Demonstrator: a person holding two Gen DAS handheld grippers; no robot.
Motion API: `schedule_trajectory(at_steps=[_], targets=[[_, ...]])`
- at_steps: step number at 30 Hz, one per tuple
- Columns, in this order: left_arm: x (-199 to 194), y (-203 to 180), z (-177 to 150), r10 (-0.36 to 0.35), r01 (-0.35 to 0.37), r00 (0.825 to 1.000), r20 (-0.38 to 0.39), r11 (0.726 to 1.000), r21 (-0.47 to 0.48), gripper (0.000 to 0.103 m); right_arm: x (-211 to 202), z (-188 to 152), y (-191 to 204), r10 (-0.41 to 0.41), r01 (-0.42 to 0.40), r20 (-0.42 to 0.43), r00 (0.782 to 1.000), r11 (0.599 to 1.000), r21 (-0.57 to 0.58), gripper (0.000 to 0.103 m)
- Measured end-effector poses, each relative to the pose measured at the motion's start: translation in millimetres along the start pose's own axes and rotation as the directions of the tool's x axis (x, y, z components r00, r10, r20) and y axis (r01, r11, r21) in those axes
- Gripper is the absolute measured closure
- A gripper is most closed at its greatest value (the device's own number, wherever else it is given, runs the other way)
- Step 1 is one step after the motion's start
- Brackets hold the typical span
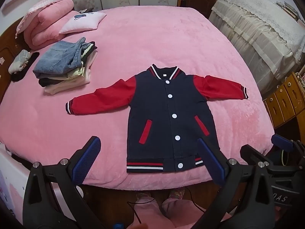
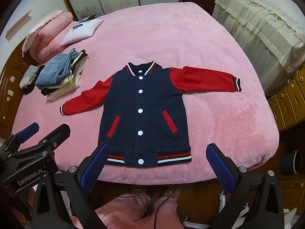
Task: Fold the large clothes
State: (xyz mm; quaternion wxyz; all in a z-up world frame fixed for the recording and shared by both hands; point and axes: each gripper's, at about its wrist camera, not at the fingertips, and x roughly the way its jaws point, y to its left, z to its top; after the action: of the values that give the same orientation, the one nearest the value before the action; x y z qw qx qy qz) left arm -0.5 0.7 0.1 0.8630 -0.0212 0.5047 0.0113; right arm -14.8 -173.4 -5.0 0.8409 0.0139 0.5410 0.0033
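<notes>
Looking steeply down from the bed's near edge, side by side, sharing the jacket and folded pile.

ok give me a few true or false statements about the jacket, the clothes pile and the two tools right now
1. The jacket lies flat on the bed with both sleeves spread out. True.
2. The jacket's front is unbuttoned and open. False: it is closed down the front, white snaps in a row.
3. The left tool and right tool are both open and hold nothing. True.
4. The pile of folded clothes sits on top of the jacket. False: it lies apart, beyond the sleeve on the left of the picture.
5. Jeans top the pile. True.
</notes>
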Motion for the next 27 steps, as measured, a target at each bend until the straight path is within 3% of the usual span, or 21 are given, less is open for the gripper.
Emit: schedule_trajectory(at_steps=[27], targets=[[-4.9, -2.2, 0.1, 0.012, -0.012, 1.0, 0.001, 1.0, 0.004, 0.003, -0.6, -3.7, -3.8, -0.004, 0.004, 0.001, 1.0, 1.0, -0.003, 0.0]])
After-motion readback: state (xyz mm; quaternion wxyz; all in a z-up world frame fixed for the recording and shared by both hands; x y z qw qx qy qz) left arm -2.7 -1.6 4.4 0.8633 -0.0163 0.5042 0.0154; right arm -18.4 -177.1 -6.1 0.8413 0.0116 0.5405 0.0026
